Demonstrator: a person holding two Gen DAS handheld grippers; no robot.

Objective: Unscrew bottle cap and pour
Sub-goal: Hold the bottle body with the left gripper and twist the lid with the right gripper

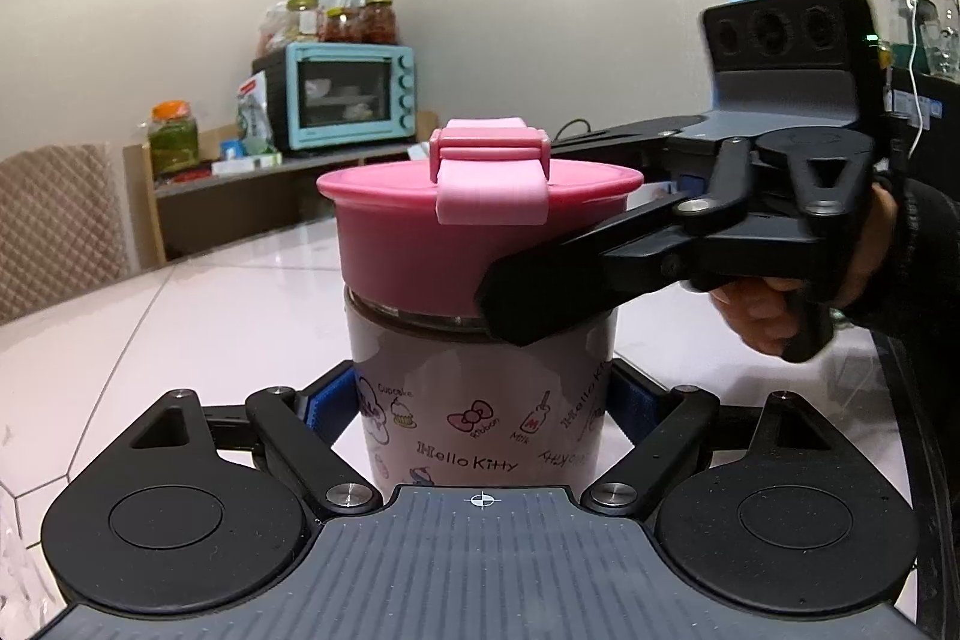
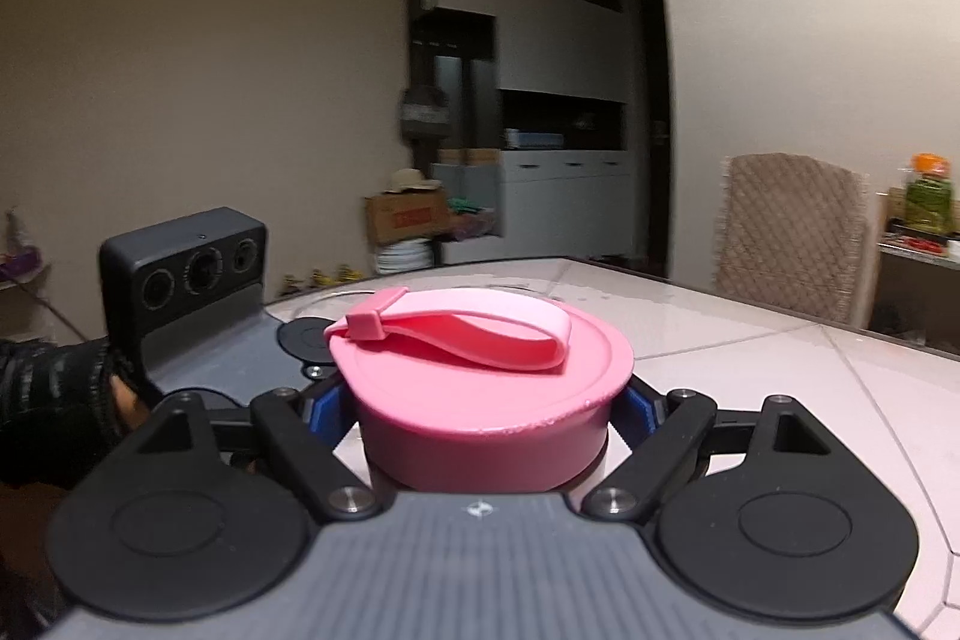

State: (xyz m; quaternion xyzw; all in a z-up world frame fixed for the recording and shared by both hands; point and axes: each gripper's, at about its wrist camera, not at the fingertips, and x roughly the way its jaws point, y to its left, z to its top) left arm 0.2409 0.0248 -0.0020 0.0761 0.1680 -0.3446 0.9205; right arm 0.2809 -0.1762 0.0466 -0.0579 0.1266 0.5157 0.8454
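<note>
A Hello Kitty bottle (image 1: 480, 418) stands upright on the pale table (image 1: 180, 316). My left gripper (image 1: 480, 406) is shut on its lower body, with a blue pad pressing each side. A wide pink cap (image 1: 408, 232) with a folded carry strap (image 1: 492, 196) tops the bottle. My right gripper (image 1: 558, 220) reaches in from the right, one finger in front of the cap and one behind. In the right wrist view the cap (image 2: 480, 400) sits between that gripper's (image 2: 483, 415) blue pads, which touch its rim. The left gripper's camera housing (image 2: 186, 274) shows at the left.
A hand (image 1: 762, 304) in a dark sleeve holds the right gripper. Behind the table stand a shelf with a teal toaster oven (image 1: 354, 94) and jars (image 1: 174, 139), and a padded chair (image 2: 786, 232). The table edge (image 2: 600, 261) runs close behind the bottle.
</note>
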